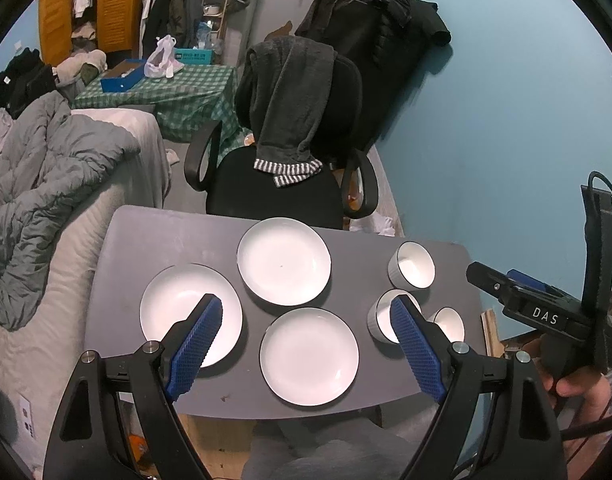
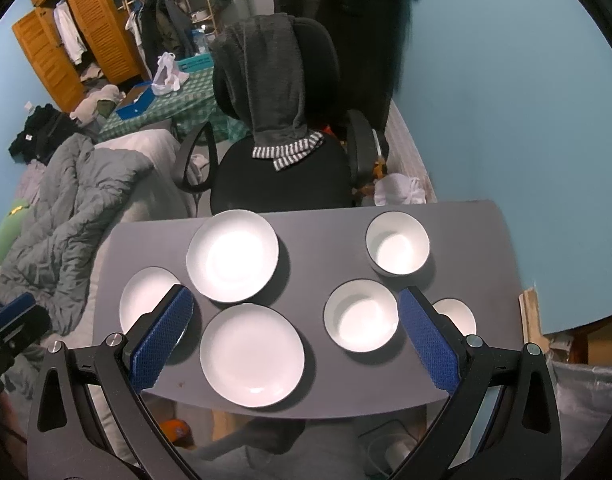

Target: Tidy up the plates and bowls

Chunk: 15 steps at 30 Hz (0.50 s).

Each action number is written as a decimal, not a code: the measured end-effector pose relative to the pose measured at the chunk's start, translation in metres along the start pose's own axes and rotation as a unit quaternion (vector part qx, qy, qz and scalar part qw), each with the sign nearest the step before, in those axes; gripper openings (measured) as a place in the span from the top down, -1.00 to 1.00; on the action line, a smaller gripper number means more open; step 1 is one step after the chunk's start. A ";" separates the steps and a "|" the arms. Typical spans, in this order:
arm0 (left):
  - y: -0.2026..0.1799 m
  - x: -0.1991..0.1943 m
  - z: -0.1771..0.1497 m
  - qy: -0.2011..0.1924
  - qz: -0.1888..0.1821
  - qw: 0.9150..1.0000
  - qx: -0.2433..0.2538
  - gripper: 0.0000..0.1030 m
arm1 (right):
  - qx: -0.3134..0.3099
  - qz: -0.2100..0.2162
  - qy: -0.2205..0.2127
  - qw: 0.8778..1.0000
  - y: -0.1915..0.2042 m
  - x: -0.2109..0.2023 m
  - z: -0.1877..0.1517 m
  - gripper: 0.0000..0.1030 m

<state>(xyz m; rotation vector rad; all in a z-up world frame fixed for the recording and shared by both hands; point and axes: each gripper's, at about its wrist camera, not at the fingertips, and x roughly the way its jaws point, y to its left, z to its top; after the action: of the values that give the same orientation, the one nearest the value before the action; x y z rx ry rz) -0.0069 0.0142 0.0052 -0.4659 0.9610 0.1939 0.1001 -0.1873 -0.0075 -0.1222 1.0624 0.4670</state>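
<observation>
Grey and matte, the table (image 2: 306, 280) fills the near half of both views and carries all the crockery. Beyond its far edge stands a black office chair (image 2: 282, 176) with a dark grey garment (image 2: 266, 76) draped over its back, and to the left lies a bed under a rumpled grey duvet (image 2: 74, 208).

Three white plates sit on the left half of the table, none stacked: the far plate (image 2: 232, 255), the near plate (image 2: 252, 355) and the left plate (image 2: 146, 300), whose rim is partly hidden behind a gripper finger. The far plate's edge appears to overlap the left plate; the near plate lies just beside both.

Three white bowls sit upright on the right half, apart from one another: the far bowl (image 2: 397, 245), the middle bowl (image 2: 361, 316) and the smallest bowl (image 2: 457, 314) at the near right.

The left gripper (image 1: 306, 344) hangs above the plates with its blue-padded jaws spread wide, holding nothing. The right gripper (image 2: 296, 340) hangs likewise, spread and empty, over the near plate and middle bowl.
</observation>
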 end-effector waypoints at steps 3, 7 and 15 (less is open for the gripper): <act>0.001 0.000 0.000 0.000 -0.001 1.000 -0.002 -0.70 | -0.001 0.000 0.000 1.000 0.001 0.000 0.001 -0.96; 0.002 0.001 0.000 0.000 0.002 1.000 -0.004 -0.70 | -0.002 0.000 0.000 1.000 0.001 0.000 0.000 -0.96; 0.005 0.001 -0.002 0.001 0.000 1.000 -0.005 -0.70 | -0.002 0.000 0.001 1.000 0.001 0.000 0.001 -0.96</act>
<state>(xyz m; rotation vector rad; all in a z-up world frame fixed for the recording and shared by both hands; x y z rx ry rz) -0.0091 0.0175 0.0023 -0.4750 0.9618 0.1996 0.1005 -0.1861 -0.0069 -0.1264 1.0637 0.4689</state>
